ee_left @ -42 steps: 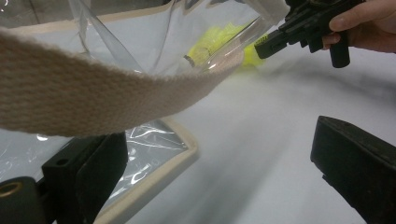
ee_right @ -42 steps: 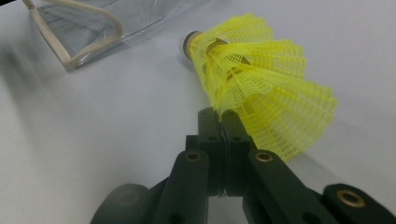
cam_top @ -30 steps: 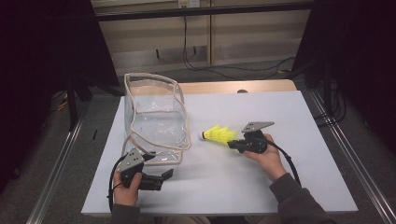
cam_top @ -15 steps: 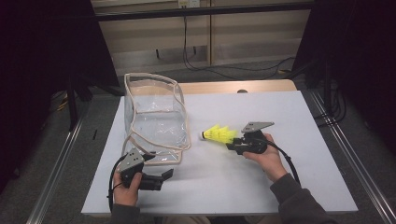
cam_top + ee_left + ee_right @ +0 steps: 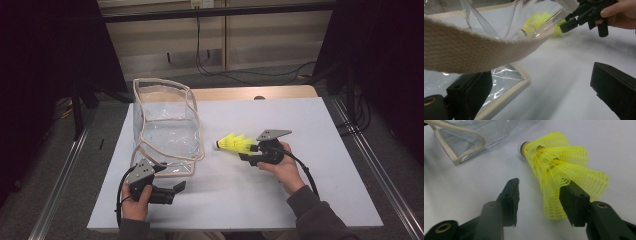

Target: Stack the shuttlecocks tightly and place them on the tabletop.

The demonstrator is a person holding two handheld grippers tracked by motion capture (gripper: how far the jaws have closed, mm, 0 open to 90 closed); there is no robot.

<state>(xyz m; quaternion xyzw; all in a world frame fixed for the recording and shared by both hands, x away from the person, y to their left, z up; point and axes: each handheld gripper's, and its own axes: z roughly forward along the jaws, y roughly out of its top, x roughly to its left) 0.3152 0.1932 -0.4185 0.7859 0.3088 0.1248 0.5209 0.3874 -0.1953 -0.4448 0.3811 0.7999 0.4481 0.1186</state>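
A stack of yellow mesh shuttlecocks (image 5: 234, 143) lies on its side on the white table (image 5: 300, 120), cork end pointing left. My right gripper (image 5: 250, 152) points at its skirt. Its jaws have just been opening and stand apart, with the skirt's edge (image 5: 559, 170) between them, beside the right jaw. A clear plastic bag with beige webbing trim (image 5: 165, 125) stands open at the left. My left gripper (image 5: 175, 194) rests at the bag's front corner, jaws wide apart and empty. The bag's webbing rim (image 5: 474, 50) crosses just above them.
The table's wooden far edge (image 5: 240, 92) and metal rails (image 5: 370, 165) at both sides bound the work area. Cables trail from both grippers. In the left gripper view, the right hand and its gripper (image 5: 566, 23) show beyond the bag.
The right gripper's jaws have parted off the shuttlecocks' skirt. Both hands, the bag and the shuttlecocks keep their places.
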